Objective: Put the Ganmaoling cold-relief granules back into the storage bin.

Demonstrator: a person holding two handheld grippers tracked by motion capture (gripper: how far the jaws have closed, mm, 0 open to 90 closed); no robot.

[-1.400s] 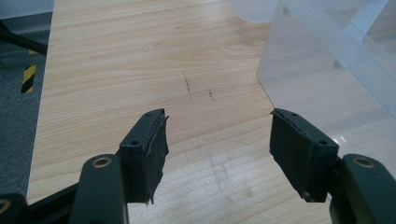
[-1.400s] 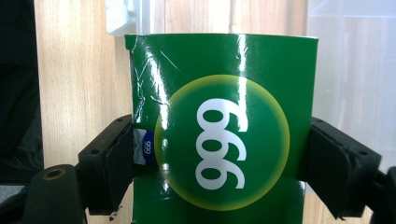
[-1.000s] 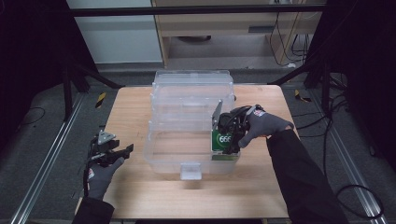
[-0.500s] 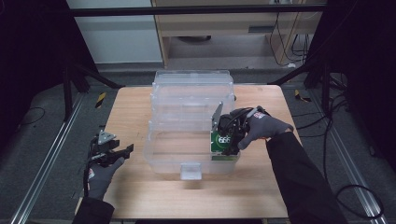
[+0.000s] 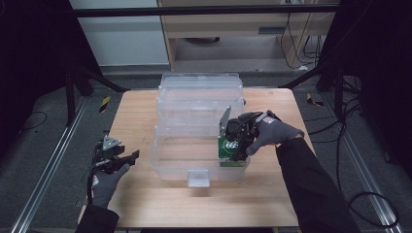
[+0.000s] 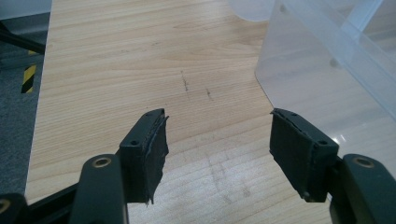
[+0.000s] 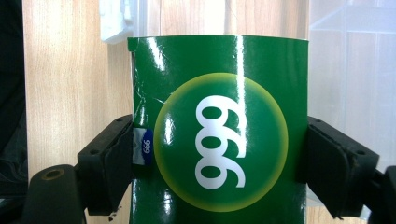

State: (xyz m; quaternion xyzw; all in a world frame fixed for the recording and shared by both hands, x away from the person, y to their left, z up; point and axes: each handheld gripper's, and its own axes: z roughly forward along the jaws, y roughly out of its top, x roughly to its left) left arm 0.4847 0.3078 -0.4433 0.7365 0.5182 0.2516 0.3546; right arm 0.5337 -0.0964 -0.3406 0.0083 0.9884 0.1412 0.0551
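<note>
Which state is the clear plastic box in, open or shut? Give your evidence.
Open. The clear plastic box has its lid swung back, and the right gripper lowers a green box inside.

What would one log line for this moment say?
right gripper: shut on green box | place: inside clear bin | left gripper: open, empty, over table

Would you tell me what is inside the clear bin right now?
The green box, clamped by the right gripper, stands in the clear bin at its right end. The floor beneath the box is covered.

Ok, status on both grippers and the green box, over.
Right gripper shut on green 999 box, inside clear bin. Left gripper open, empty, over table. Nothing in the way.
</note>
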